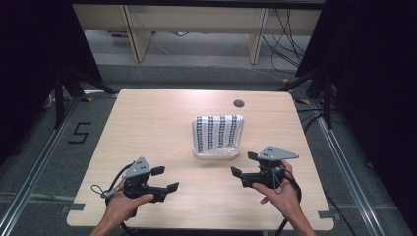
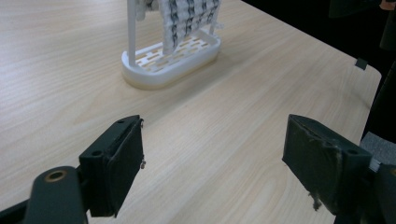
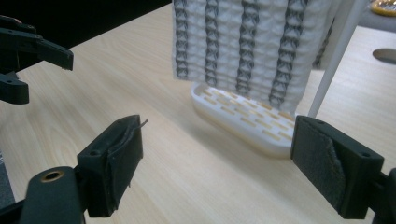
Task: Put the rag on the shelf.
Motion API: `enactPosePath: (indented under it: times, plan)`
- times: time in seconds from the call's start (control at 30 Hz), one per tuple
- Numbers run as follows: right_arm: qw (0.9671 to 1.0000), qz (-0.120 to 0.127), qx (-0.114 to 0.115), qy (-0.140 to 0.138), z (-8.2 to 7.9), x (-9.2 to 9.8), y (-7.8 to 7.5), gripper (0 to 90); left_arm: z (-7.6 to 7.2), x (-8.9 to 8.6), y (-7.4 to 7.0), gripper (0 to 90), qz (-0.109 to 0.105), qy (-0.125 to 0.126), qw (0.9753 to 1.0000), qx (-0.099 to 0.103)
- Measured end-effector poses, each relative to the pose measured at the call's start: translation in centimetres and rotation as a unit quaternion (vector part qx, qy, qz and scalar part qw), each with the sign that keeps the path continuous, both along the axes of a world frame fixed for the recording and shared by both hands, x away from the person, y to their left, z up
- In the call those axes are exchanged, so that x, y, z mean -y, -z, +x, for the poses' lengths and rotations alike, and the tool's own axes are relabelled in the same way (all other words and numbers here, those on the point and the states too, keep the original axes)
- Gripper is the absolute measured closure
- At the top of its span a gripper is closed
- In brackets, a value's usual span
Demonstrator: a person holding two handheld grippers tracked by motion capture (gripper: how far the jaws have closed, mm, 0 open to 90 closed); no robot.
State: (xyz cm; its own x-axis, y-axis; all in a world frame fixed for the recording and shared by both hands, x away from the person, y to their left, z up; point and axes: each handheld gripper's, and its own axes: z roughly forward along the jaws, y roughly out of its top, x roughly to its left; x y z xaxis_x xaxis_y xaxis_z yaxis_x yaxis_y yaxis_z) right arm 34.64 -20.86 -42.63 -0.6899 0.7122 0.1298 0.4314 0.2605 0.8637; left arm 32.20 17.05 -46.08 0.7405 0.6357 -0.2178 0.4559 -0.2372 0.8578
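Note:
A white slotted rack (image 1: 216,153) stands at the middle of the wooden table, and a white cloth with dark patterned stripes (image 1: 217,132) hangs over it. My left gripper (image 1: 166,179) is held open near the front left, well short of the rack. My right gripper (image 1: 244,163) is open just right of the rack's front corner. In the left gripper view the open gripper (image 2: 215,158) frames bare table, with the rack base (image 2: 168,63) and cloth (image 2: 187,16) beyond. From the right gripper (image 3: 219,158) the cloth (image 3: 252,42) and rack base (image 3: 243,119) are close ahead, and the left gripper (image 3: 28,51) is at far left.
A round cable hole (image 1: 239,103) sits near the table's back edge. Black stands and cables flank the table (image 1: 147,128) on the floor, with shelving legs behind. The rack's white upright post (image 3: 336,51) rises at the cloth's right side.

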Motion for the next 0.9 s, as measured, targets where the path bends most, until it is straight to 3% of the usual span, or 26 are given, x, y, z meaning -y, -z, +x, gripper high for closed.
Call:
enactPosePath:
  times: [0.03,0.13,0.3,0.4,0.43,0.47,0.5,0.6,0.63,0.67,0.83,0.9]
  plan:
    - [0.9999,-0.002,-0.013,0.003,-0.2,0.0,0.1,18.1,-0.1,-0.1,0.1,19.2,0.009,-0.002,1.0,-0.003]
    - [0.9999,0.004,-0.016,0.0,-0.3,-0.1,0.9,18.1,-0.1,-0.1,0.6,19.0,0.002,-0.001,1.0,-0.006]
    - [0.9998,0.002,-0.015,-0.011,-0.7,0.0,1.8,18.4,-0.4,0.1,1.3,19.0,0.015,0.004,0.9998,-0.008]
    - [0.9995,0.006,-0.027,-0.011,-1.2,-0.1,2.2,18.4,-0.7,0.4,1.8,19.0,0.022,0.003,0.9997,-0.009]
    - [0.9997,-0.001,-0.02,-0.017,-1.2,0.1,2.3,18.4,-0.8,0.4,2.0,19.0,0.024,0.004,0.9997,-0.008]
    - [0.9994,0.002,-0.032,-0.013,-1.6,0.0,2.3,18.4,-0.9,0.5,2.1,19.0,0.025,0.003,0.9997,-0.007]
    - [0.9997,-0.001,-0.02,-0.016,-1.6,0.2,2.5,18.4,-1.1,0.6,2.2,19.0,0.031,0.007,0.9995,-0.006]
    - [0.9997,-0.004,-0.022,-0.014,-2.1,0.3,2.9,18.4,-1.4,0.8,2.6,19.0,0.033,0.006,0.9994,0.0]
    - [0.9995,-0.003,-0.028,-0.014,-2.3,0.4,3.0,18.4,-1.6,0.8,2.6,19.0,0.032,0.009,0.9994,-0.006]
    - [0.9996,-0.006,-0.018,-0.019,-2.3,0.6,3.2,18.4,-1.7,0.9,2.7,19.0,0.034,0.01,0.9994,-0.001]
    - [0.9992,-0.001,-0.039,-0.009,-3.3,0.9,3.7,18.1,-2.3,0.9,2.9,19.0,0.036,0.013,0.9993,-0.002]
    - [0.9994,-0.007,-0.03,-0.016,-3.3,1.1,3.9,18.0,-2.4,0.8,3.0,19.0,0.037,0.013,0.9992,0.0]
